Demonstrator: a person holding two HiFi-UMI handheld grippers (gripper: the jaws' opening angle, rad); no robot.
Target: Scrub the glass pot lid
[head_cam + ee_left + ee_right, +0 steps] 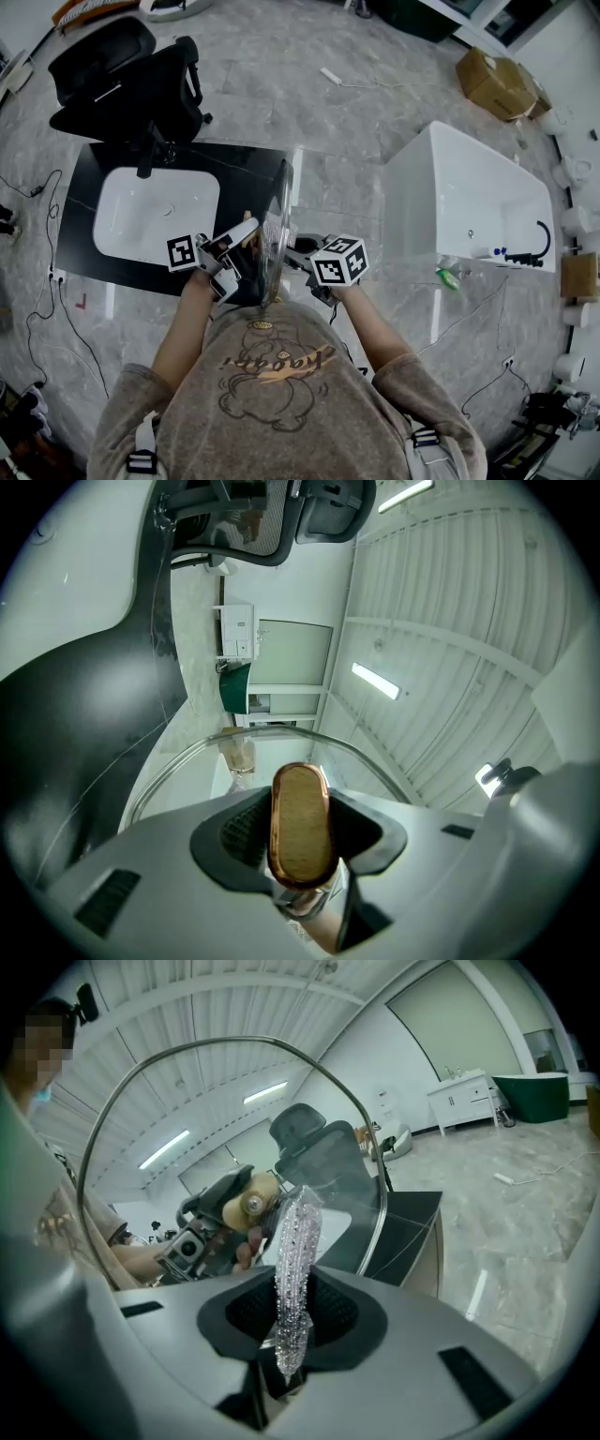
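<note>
In the head view both bare forearms reached forward from the torso and angled inward, meeting over the near edge of the black counter (pixel 239 169) at about 5 o'clock from its white sink (pixel 141 220). The glass pot lid (pixel 277 211) stood on edge between the two tools, with the left gripper (pixel 249 242) at its 9 o'clock and the right gripper (pixel 294 255) at its 3 o'clock. In the left gripper view the jaws were clamped on the lid's wooden knob (pixel 300 822), tilted slightly upward, and the lid's rim arched across at 12 o'clock. In the right gripper view the jaws pinched a glittery scrub pad (pixel 296 1260), which stood upright toward 12 o'clock against the glass; actual contact could not be made out.
</note>
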